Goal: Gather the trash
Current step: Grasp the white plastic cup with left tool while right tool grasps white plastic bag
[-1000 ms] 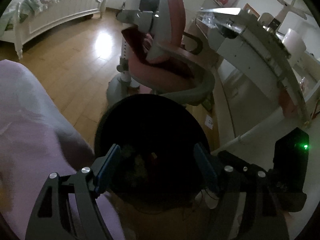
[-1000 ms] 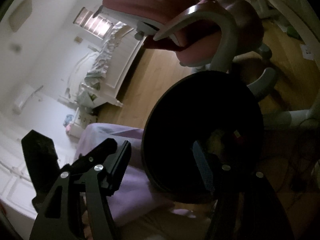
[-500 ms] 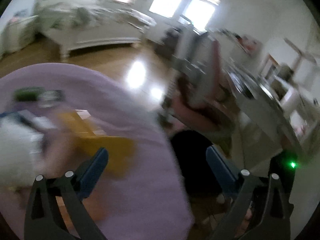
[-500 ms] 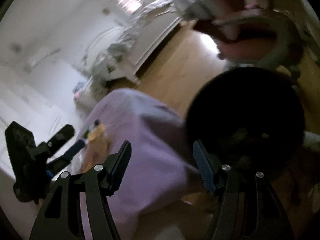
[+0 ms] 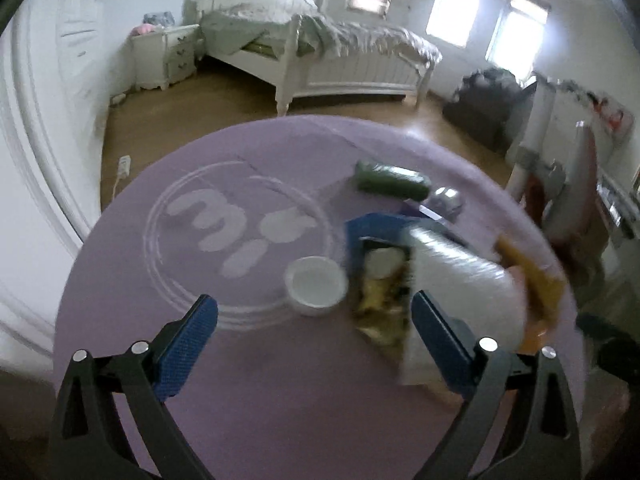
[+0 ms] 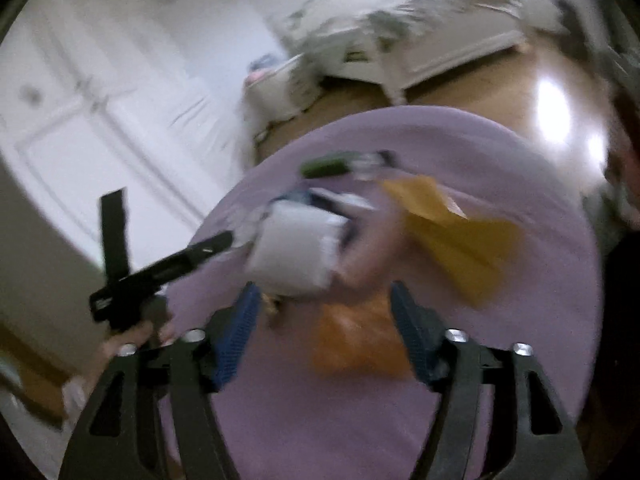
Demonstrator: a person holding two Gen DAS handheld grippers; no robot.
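Note:
Trash lies on a round purple table (image 5: 248,380): a white cup (image 5: 314,286), a blue and yellow snack bag (image 5: 380,280), a white packet (image 5: 460,280), an orange wrapper (image 5: 528,276) and a green packet (image 5: 392,180). My left gripper (image 5: 313,302) hovers over the cup and the bag; its jaws stand wide, are closing a little, and press on nothing. The right wrist view is blurred. My right gripper (image 6: 324,292) hangs above an orange wrapper (image 6: 356,340), near the white packet (image 6: 296,248). Its jaws are opening and hold nothing.
A white bed (image 5: 340,56) and a nightstand (image 5: 164,56) stand across the wooden floor (image 5: 160,120). A dark shape (image 5: 608,344) sits low past the table's right edge. A hand (image 6: 132,336) carries the left tool's black frame (image 6: 160,268) at the table's left.
Both views have swung away from the black bin beside the pink chair and onto the purple table with the trash. Both grippers now stand wider apart.

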